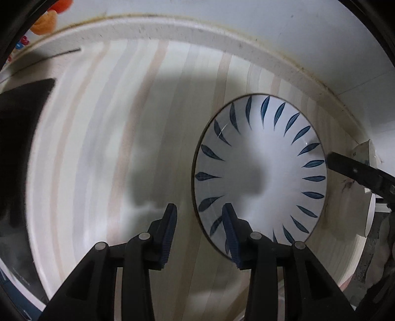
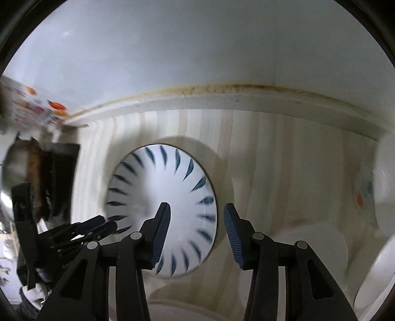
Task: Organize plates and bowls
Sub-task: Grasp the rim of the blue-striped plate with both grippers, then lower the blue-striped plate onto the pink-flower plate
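A white bowl (image 1: 259, 172) with blue leaf marks around its inside stands upright on the pale striped wooden counter (image 1: 98, 148). My left gripper (image 1: 200, 222) hangs over the bowl's left rim with its jaws apart, pressing on nothing. In the right wrist view the same bowl (image 2: 172, 197) lies below my right gripper (image 2: 196, 222), whose jaws stand apart over the bowl's right rim without touching it. The right gripper's black finger (image 1: 358, 172) shows at the bowl's right side. The left gripper (image 2: 93, 227) shows at the bowl's lower left.
A raised white ledge and wall (image 2: 222, 98) bound the counter at the back. White plates (image 2: 370, 271) lie blurred at the right. A dark box (image 2: 61, 177) and colourful packaging (image 2: 32, 108) stand at the left. Orange items (image 1: 47, 22) sit far left.
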### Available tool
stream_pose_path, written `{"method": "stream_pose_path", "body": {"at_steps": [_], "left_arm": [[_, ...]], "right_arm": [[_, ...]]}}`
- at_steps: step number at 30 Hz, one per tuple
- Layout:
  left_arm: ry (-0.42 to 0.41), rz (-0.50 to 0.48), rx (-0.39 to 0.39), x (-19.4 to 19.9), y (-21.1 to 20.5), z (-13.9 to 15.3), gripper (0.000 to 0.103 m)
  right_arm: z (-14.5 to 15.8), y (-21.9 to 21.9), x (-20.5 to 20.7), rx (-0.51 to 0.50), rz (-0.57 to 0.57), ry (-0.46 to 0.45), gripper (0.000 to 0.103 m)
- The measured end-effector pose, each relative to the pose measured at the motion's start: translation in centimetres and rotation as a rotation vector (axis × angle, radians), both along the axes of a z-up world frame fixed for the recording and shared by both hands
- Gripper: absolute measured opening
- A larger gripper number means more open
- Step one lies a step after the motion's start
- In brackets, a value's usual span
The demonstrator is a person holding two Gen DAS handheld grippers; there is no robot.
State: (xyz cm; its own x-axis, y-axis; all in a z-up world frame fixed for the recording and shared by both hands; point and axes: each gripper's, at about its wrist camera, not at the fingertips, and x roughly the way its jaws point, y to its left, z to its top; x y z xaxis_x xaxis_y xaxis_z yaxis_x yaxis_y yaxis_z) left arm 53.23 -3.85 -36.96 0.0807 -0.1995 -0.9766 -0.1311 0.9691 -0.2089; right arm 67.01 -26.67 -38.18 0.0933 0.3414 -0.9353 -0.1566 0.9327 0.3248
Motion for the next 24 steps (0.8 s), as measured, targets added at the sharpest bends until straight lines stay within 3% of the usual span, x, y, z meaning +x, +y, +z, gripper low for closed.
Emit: {"method": "stream_pose_path", "body": {"at_steps": [4, 7, 15, 24], "left_arm": [[-0.029, -0.003, -0.037, 0.0, 0.0, -0.4, 0.023], [-0.037, -0.019, -0.016, -0.2, -0.6, -0.2, 0.019], [-0.063, -0.030, 0.012, -0.4, -1.4, 1.6, 0.019], [-0.138, -0.062, 0.024, -3.5, -1.8, 6.8, 0.019]], "right_arm": [[-2.7, 1.0, 1.7, -0.043, 0.030, 0.054, 0.022], [-4.1, 1.2, 2.0, -0.073, 0.053, 0.071, 0.015], [-4.1, 1.1, 0.8, -0.070, 0.061, 0.049, 0.015], [0.9, -0.2, -2.4, 0.000, 0.042, -0.014, 0.015]]}}
